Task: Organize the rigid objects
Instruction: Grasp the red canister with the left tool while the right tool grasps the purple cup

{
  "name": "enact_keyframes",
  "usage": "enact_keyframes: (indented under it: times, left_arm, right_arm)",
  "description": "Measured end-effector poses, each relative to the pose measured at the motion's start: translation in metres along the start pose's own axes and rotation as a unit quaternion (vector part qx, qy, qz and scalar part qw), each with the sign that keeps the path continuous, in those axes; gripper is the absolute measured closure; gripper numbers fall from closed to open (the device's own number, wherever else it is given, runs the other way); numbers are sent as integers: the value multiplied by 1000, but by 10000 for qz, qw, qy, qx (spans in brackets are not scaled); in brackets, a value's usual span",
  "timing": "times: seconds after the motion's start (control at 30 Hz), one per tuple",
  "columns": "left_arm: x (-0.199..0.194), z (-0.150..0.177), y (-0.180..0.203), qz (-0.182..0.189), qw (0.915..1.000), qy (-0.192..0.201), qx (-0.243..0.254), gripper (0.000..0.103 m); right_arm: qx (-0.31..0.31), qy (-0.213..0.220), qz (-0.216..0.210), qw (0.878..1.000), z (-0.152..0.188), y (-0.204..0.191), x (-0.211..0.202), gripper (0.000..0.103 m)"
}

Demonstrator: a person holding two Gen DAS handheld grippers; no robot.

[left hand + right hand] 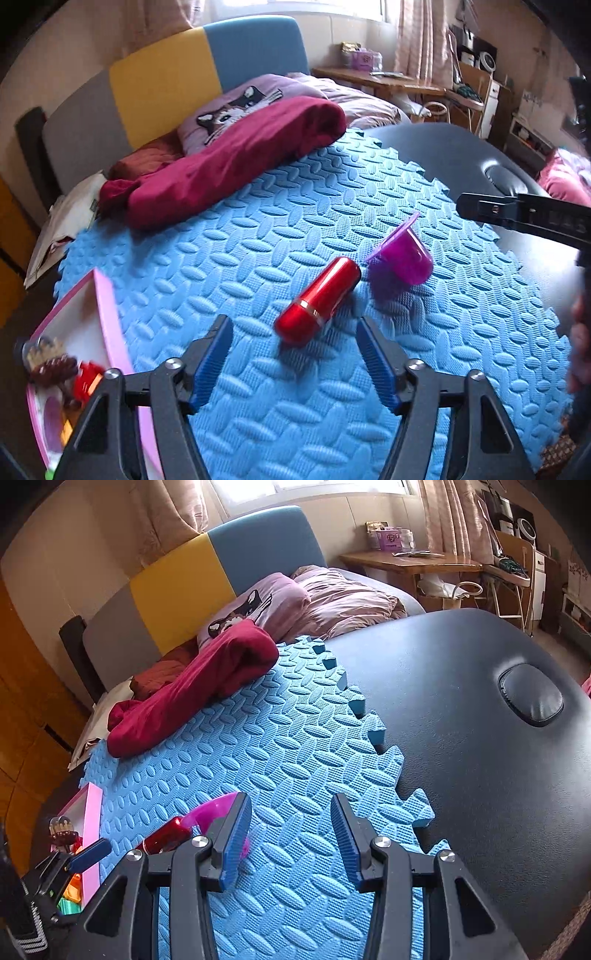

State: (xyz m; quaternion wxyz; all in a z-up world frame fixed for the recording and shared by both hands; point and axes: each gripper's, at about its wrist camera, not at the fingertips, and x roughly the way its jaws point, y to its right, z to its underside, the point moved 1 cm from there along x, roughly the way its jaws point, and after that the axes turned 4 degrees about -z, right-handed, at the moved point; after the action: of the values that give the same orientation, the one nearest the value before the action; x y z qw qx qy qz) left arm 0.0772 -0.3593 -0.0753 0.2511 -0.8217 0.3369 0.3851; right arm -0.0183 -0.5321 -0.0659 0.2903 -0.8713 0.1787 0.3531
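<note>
A glossy red capsule-shaped case [319, 297] lies on the blue foam mat [258, 236]. Its near end sits between the tips of my left gripper [293, 325], which stands open with its pads clear of the case. Just beyond the case, a purple plastic cup [404, 254] lies on its side. At the mat's left edge a pink box [105, 314] holds several small items. My right gripper [291, 805] hovers open over bare mat with nothing between its fingers. In the right wrist view the cup [214, 808] and the case [166, 836] peek out left of that gripper.
A dark red cloth [229, 166] lies across the far side of the mat, with pillows and a bed behind. The black padded table top [461, 701] extends right of the mat's jagged edge. The right gripper's arm [517, 216] reaches in from the right.
</note>
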Motion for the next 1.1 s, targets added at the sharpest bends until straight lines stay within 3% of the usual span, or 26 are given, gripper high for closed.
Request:
enact_keyframes:
  times: [0.2,0.27,0.33,0.8,0.93,1.1]
  left_arm:
    - [23,-14,12,106,9995,-79,297,31]
    - [33,-16,13,158,9993,-188,265,46]
    - [35,-15,11,440,9988,-193,63,76]
    - [11,23,7,217,9968,-64,-772,76]
    - [-1,43,4,196,9945,137,-1020,76]
    - [-7,53,6,86,9951,288,-946,76]
  right_arm:
    - [8,-19,-61,10000,0,0,0,58]
    - [29,-50,-75,10000,0,0,2,58]
    - [39,-56,-73,10000,-1,1,2,58]
    - [-23,-315,-192,9993,4,-2,10,58]
    - [-322,-481,-372,9976,10,-15,14,58]
    - [-1110,-592,-383,9913,23,-42,16,58]
